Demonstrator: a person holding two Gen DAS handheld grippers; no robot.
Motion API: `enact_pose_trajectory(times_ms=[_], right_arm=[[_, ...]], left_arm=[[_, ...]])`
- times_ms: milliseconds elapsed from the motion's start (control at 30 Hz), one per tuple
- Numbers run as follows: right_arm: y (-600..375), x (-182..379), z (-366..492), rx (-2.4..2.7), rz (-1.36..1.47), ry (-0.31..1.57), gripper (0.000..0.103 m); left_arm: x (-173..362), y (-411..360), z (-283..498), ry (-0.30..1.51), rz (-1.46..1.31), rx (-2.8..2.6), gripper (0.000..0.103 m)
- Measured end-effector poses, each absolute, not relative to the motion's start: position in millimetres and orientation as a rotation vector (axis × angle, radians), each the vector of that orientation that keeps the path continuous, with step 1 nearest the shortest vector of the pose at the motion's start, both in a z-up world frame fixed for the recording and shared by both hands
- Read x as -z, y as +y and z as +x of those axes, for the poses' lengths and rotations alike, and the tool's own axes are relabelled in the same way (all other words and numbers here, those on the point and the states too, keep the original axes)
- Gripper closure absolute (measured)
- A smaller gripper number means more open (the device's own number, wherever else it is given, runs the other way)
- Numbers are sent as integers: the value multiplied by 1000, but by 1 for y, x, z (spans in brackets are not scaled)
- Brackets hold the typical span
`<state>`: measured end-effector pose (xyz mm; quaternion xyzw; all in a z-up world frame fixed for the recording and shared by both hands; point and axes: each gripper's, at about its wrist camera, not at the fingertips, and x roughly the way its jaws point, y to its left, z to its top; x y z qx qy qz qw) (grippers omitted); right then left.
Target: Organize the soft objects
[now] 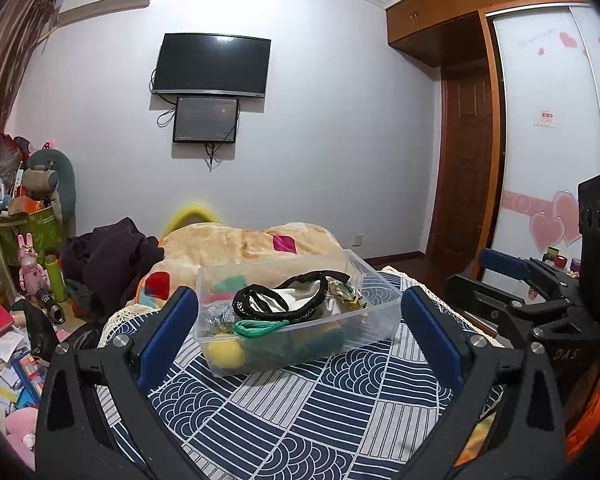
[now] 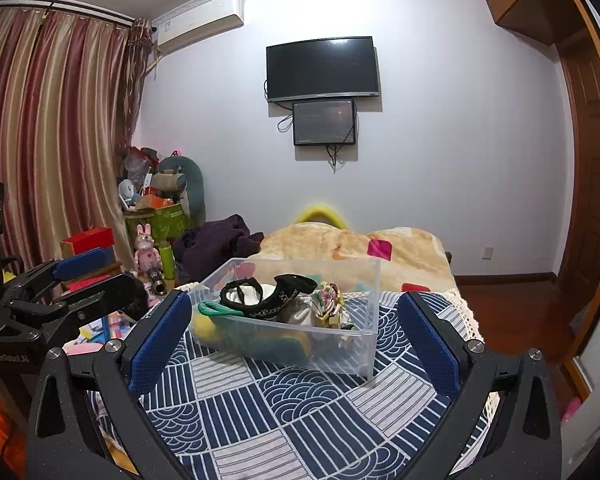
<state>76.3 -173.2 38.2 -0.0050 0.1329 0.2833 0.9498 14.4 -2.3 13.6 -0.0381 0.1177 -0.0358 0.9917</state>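
Note:
A clear plastic bin [image 1: 376, 312] [image 2: 364, 344] stands on a blue-and-white patterned cloth [image 1: 300, 412] [image 2: 284, 408]. It holds several soft things: a white pouch with a black patterned strap [image 1: 296, 300] [image 2: 272, 300], a green cord [image 1: 260, 326] [image 2: 216, 310], a yellow ball [image 1: 224, 354] and a floral piece [image 2: 330, 300]. My left gripper [image 1: 300, 312] is open and empty, just short of the bin. My right gripper [image 2: 296, 316] is open and empty, also facing the bin. Each gripper shows at the edge of the other's view [image 1: 532, 292] [image 2: 60, 284].
A beige blanket [image 1: 244, 248] [image 2: 340, 248] and dark clothes [image 1: 108, 264] [image 2: 216, 240] lie behind the bin. Toys, boxes and papers clutter the floor at left [image 1: 20, 320] [image 2: 148, 248]. A wardrobe [image 1: 556, 120] and door stand at right.

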Motion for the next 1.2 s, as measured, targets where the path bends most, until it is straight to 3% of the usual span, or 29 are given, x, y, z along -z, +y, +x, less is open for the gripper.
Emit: enact_pose_trajectory(times_ms=[1200], right_arm=[[-174,-38,75,-574,0,278,0]], left_arm=[[-13,-4,13,239,-88,96,0]])
